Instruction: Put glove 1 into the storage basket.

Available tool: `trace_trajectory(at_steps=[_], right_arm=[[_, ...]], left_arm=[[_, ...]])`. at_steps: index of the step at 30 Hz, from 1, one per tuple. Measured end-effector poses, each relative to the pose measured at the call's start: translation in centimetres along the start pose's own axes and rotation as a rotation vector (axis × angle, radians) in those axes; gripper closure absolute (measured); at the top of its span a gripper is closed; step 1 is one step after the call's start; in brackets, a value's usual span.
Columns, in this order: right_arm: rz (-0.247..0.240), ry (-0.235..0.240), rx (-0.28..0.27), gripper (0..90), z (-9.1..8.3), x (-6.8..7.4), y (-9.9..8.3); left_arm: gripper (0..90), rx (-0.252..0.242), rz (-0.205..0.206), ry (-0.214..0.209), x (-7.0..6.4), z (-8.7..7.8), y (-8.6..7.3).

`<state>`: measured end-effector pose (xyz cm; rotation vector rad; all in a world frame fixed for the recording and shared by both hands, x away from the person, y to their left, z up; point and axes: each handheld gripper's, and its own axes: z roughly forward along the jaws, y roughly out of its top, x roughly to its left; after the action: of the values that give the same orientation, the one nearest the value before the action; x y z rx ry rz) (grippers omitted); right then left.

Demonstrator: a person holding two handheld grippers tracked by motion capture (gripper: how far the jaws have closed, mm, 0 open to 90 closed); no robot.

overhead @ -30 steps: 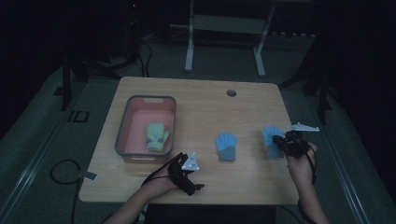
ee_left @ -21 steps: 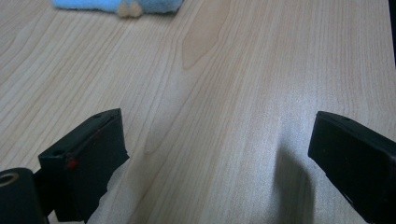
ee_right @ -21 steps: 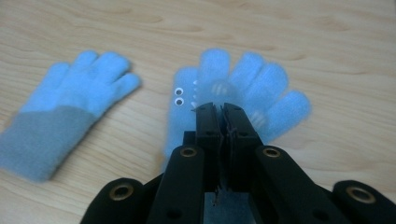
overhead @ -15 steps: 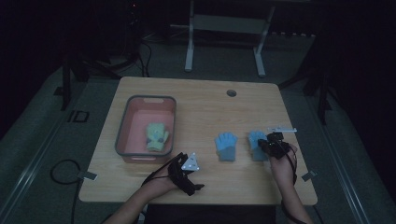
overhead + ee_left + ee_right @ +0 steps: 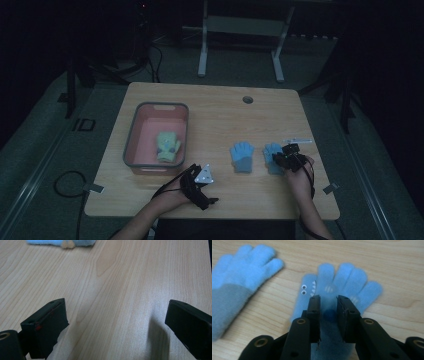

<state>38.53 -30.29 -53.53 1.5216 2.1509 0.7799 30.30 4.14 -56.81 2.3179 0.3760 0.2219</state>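
Bare wooden tabletop [image 5: 220, 110] lies open across the far half. Nearer, a pink grey-rimmed plastic bin [image 5: 131, 145] blocks the left, and two fluffy blue gloves [image 5: 242, 156] lie right of centre.

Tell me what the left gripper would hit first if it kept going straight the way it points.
Bare table lies ahead of the open left gripper. The first thing in line looks like the blue glove at the far edge, slightly to the side; depth is hard to judge.

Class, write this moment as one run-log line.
left gripper: open, idle | right gripper: shut on shark-face glove | plain blue glove: on table | green glove: in bin
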Motion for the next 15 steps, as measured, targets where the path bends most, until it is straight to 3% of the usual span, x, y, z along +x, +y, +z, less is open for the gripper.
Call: trace_trajectory(at_steps=[4, 9, 13, 14, 15], right_arm=[[-0.013, 0.025, -0.021, 69.7, -1.0, -0.4, 0.3], [-0.003, 0.045, 0.001, 67.9, -1.5, -1.7, 0.6], [-0.037, 0.084, -0.008, 65.9, -1.6, -2.3, 0.6], [-0.096, 0.111, -0.015, 64.8, -1.7, -2.5, 0.6], [-0.096, 0.111, -0.015, 64.8, -1.7, -2.5, 0.6]], left_arm=[[4.4, -0.003, -0.002, 0.001, 0.0, 0.0, 0.0], [4.4, 0.000, 0.003, 0.003, 0.0, 0.0, 0.0], [4.5, 0.000, 0.003, 0.002, 0.0, 0.0, 0.0], [4.4, -0.004, -0.001, 0.000, 0.0, 0.0, 0.0], [4.5, -0.004, -0.001, 0.000, 0.0, 0.0, 0.0]])
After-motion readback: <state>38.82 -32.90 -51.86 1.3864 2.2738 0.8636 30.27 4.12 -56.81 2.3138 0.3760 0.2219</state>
